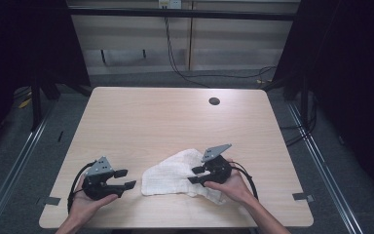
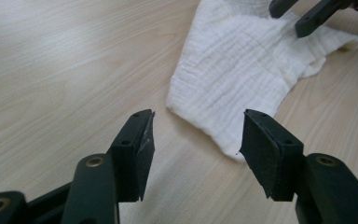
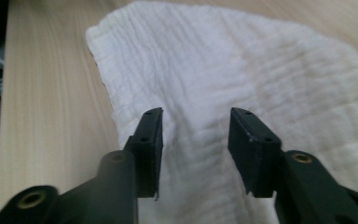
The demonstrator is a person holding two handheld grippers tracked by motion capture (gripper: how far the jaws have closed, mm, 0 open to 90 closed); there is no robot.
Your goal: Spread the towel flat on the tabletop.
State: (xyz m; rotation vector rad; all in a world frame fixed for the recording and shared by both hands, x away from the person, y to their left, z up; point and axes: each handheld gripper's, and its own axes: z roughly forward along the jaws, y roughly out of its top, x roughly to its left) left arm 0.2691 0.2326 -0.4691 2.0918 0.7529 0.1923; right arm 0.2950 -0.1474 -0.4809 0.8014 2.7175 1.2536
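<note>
- My right gripper [image 1: 200, 175] and the hand behind it cover the near right part of the white cloth [image 1: 170, 174] in the high view.
- In my right gripper view the cloth [image 3: 242, 65] runs off the picture towards 3 o'clock, and its near part is blurred behind my jaws.
- In my left gripper view the right gripper [image 2: 303, 14] is cut off at 1 o'clock; just its jaw tips show.
- My forearms run off the high view at 6 o'clock.
</note>
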